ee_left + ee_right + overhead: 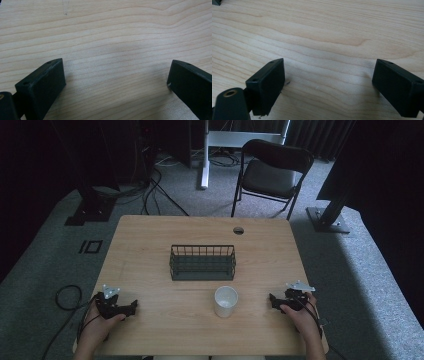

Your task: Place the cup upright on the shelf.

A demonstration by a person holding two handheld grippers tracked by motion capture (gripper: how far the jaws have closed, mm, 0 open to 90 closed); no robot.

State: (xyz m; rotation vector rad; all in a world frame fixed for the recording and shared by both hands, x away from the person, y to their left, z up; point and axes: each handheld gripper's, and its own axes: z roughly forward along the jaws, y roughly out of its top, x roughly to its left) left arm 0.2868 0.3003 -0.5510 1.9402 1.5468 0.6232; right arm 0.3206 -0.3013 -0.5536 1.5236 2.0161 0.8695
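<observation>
While resting on table [150,235] at near corners, left gripper [131,307] and right gripper [272,300] both wide open, empty; white cup [226,301] standing between them, just near of wire basket [202,262]

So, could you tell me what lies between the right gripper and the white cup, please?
Only bare table, in the high view, between the right gripper and the white cup.

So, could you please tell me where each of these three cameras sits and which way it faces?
High view: above the person's side, looking forward and down on the table, basket, cup; both hands with left gripper and right gripper.
Left gripper view: rides the left gripper, facing bare wood between its open jaws.
Right gripper view: likewise on the right gripper, jaws open.
Shared: both gripper views show wood grain between black jaws.
</observation>
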